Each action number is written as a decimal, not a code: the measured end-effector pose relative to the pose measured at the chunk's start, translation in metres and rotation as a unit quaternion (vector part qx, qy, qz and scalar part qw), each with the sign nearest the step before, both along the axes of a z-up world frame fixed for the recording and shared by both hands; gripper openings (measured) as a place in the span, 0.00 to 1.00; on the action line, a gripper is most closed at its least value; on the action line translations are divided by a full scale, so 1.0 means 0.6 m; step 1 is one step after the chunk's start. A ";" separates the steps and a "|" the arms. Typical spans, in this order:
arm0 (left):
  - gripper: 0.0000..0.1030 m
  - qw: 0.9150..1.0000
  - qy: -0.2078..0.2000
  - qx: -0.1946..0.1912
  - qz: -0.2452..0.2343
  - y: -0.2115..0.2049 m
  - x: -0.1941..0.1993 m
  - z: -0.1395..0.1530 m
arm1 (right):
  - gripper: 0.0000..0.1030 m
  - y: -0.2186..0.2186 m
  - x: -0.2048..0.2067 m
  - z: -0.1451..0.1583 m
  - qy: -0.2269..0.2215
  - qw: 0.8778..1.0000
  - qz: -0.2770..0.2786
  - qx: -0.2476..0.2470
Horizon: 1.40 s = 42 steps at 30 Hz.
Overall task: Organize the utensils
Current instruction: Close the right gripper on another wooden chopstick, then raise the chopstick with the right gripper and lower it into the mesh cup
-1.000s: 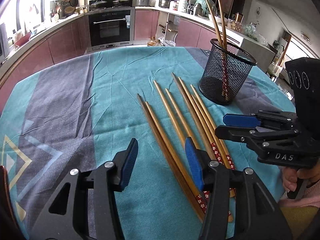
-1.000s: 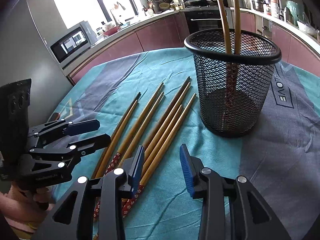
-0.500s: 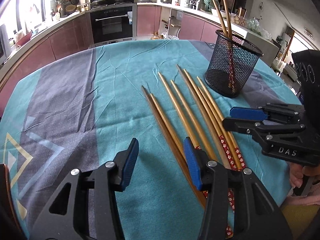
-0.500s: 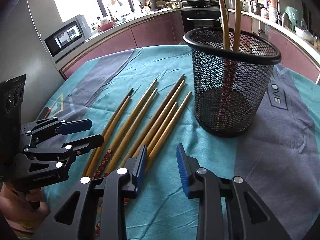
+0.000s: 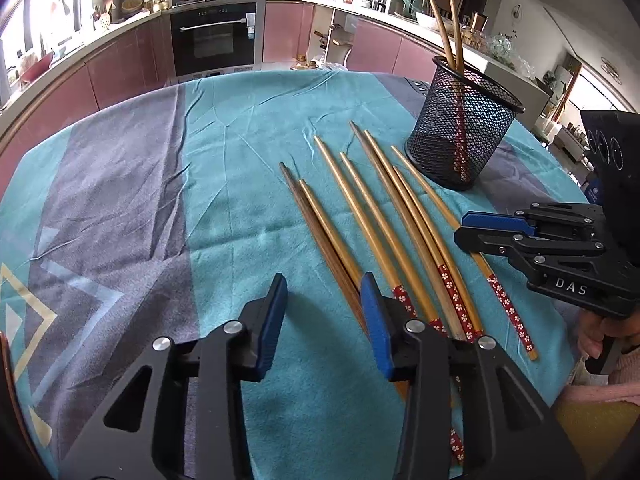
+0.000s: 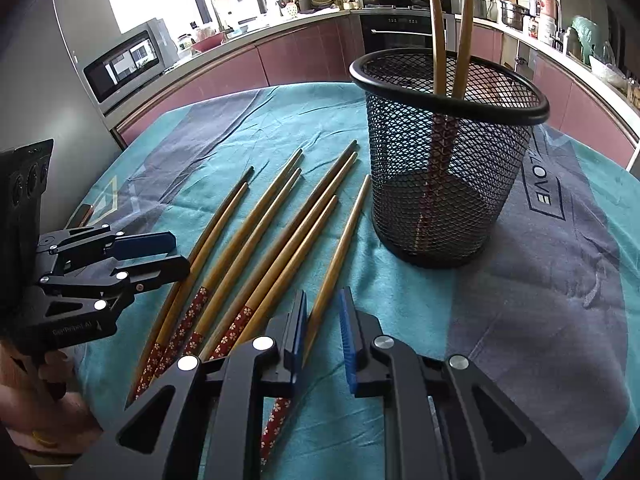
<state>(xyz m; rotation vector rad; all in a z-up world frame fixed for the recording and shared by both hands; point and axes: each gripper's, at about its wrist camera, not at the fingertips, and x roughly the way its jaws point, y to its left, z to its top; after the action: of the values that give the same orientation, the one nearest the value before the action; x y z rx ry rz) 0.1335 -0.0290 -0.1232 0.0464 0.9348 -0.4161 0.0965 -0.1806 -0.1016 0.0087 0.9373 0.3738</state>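
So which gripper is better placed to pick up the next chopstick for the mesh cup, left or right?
Right, probably. The right gripper is open and its fingers already straddle the chopstick nearest the mesh cup. The left gripper is open too, but farther from the cup.

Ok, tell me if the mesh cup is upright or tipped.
Upright: the mesh cup sits flat on the tablecloth, rim up, two chopsticks standing inside.

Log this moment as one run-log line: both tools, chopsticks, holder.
left tool: open, empty | right tool: open, straddling rightmost chopstick | mesh holder: two chopsticks inside | seven chopsticks on tablecloth
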 end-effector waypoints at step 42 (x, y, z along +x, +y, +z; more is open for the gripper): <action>0.07 0.999 -0.027 -0.036 0.018 0.008 -0.001 0.076 | 0.05 -0.029 -0.021 0.074 -0.059 0.994 0.014 0.087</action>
<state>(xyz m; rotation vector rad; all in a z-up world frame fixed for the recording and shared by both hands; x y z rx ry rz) 0.1330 -0.0240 -0.0777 -0.0245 0.8659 -0.4117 0.0839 -0.1978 -0.0572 0.1309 0.7860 0.4753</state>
